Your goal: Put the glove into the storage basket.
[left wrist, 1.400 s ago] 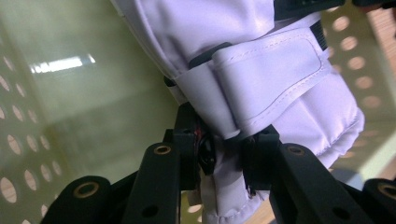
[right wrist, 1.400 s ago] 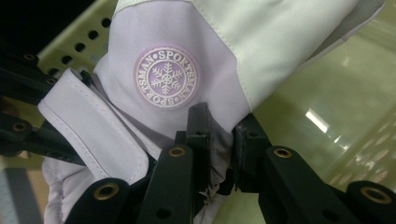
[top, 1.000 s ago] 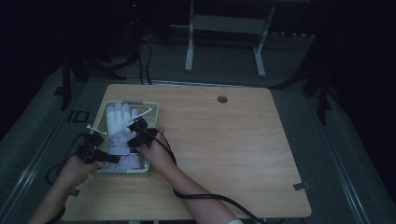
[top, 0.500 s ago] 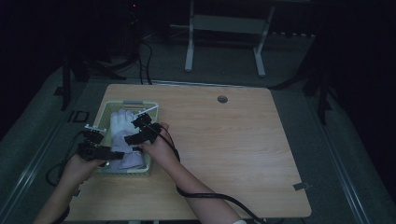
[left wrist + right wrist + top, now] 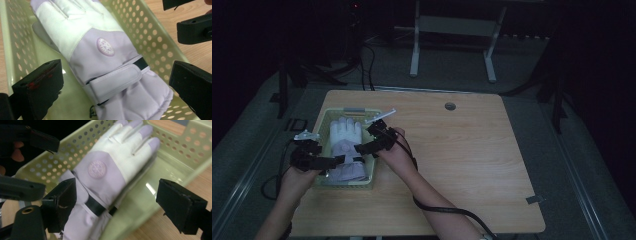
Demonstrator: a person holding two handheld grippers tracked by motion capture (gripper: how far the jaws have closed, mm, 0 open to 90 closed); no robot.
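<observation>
A white and lilac padded glove point(image 5: 346, 145) lies flat in a pale green perforated basket point(image 5: 323, 122) at the left of the wooden table point(image 5: 472, 155). My left gripper point(image 5: 333, 161) hovers over the cuff end, and its jaws have just been opening. In the left gripper view my left gripper point(image 5: 116, 77) stands wide, the glove point(image 5: 100, 50) below it and untouched. My right gripper point(image 5: 363, 147) hangs at the basket's right rim, its jaws also just opened. My right gripper point(image 5: 117, 200) frames the glove point(image 5: 105, 172) without touching it.
The basket wall point(image 5: 155, 37) is full of round holes. A cable hole point(image 5: 450, 106) sits near the table's far edge, and a scrap of tape point(image 5: 533, 200) near its right front corner. A white metal stand point(image 5: 452, 45) is on the dark floor beyond.
Both grippers have opened and lifted off the glove, which stays lying in the basket. The right hand has drawn back toward the basket's right rim.
</observation>
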